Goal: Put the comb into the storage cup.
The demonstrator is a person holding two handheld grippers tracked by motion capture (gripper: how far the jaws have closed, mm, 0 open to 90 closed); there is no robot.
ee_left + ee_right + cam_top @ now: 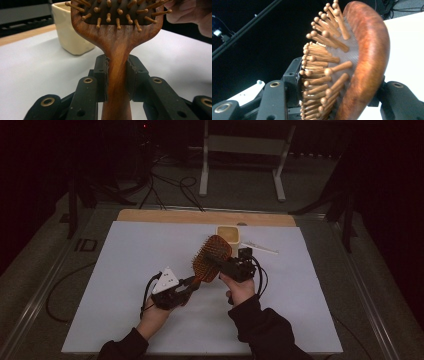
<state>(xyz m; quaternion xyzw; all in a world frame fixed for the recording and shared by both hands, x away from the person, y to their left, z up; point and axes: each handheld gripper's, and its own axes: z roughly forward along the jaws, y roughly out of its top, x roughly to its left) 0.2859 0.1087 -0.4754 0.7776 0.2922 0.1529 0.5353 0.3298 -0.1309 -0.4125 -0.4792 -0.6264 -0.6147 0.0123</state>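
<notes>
Clamping one hairbrush (210, 260) — left hand-held gripper (189, 284) on handle, right hand-held gripper (218, 263) on head, one cup (227, 235) behind.

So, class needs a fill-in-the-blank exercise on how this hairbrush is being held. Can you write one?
1. The left gripper is shut on the wooden hairbrush by its ____.
2. The right gripper clamps the brush's ____.
3. The pins on the brush are made of ____.
4. Behind the brush stands a cream ____.

Missing words: handle; head; wood; cup
</notes>
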